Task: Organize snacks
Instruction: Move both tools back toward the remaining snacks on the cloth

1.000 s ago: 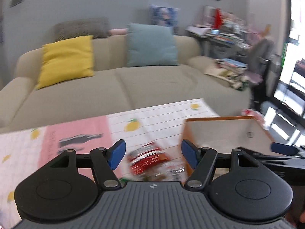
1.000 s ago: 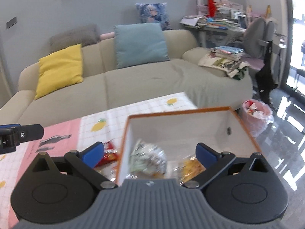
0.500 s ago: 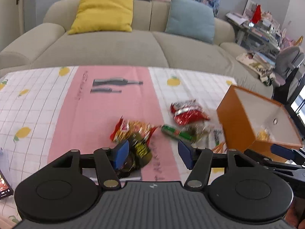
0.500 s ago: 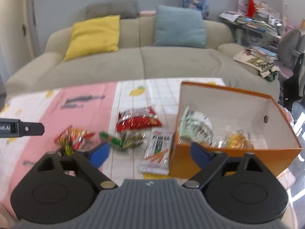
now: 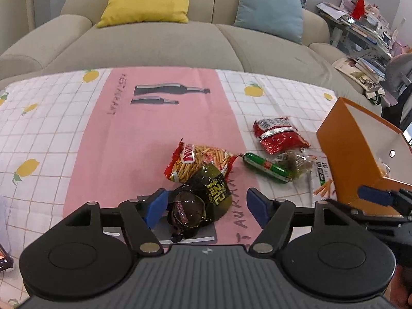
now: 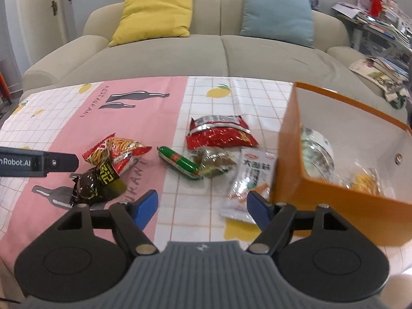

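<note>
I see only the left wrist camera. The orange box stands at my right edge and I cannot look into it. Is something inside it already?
Observer: Yes. The right wrist view shows that the orange box holds a pale green-and-white packet and a yellow snack bag.
Operator: And the right tongs? I see only one blue tip.
Observer: The right tongs are closing, with nothing gripped. Only the tablecloth lies between them.
Operator: Does the white packet with orange sticks touch the box?
Observer: It seems so. The white packet lies with its far corner against the box's outer wall.
</note>
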Demonstrator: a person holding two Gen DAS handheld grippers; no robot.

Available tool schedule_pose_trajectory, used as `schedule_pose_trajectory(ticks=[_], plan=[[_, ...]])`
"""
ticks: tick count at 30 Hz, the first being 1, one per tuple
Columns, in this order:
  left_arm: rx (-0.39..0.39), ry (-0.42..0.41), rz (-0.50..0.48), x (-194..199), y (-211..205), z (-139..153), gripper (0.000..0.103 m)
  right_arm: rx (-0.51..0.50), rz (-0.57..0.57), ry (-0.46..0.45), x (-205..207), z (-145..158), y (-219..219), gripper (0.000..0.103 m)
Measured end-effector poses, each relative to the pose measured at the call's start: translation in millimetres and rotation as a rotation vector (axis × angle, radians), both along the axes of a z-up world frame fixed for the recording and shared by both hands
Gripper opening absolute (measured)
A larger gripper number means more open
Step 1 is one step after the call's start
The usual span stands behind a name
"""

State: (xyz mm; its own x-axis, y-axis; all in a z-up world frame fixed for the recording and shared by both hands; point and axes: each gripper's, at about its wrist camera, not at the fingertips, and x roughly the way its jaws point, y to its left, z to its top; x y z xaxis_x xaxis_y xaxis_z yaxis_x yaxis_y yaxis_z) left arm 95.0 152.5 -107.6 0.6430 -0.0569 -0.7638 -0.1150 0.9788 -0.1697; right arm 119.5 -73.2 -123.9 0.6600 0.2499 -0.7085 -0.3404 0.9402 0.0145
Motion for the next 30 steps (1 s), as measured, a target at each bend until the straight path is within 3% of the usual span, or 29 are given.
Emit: schedule_pose_trajectory(ticks=[7, 12, 16, 24, 30], plan=[[0.006, 0.056, -0.046, 18.7, -3.2, -19.8, 0.084, -0.044, 0.036, -0.006, 27.7, -15.4, 14.5, 0.07], [0.086, 0.109, -0.099, 28.7, -9.5, -37.9, 0.084, -0.064, 0.055, -0.034, 50.5, -20.4, 17.0, 0.07], [0.044, 0.133, -0.105, 32.5, -5.0, -49.1, 0.084, -0.07, 0.049, -0.042, 74.3, -25.3, 18.6, 0.07], [0.087, 0.155, -0.111, 40.5, -2.4, -63.9, 0.087, -0.068, 0.048, 0.004, 111.3, -44.6, 22.9, 0.07], [0.124, 0.128, -0.112, 41.1, -5.6, -69.0, 0.082, -0.07, 0.049, 0.062, 121.1, -60.2, 22.9, 0.055]])
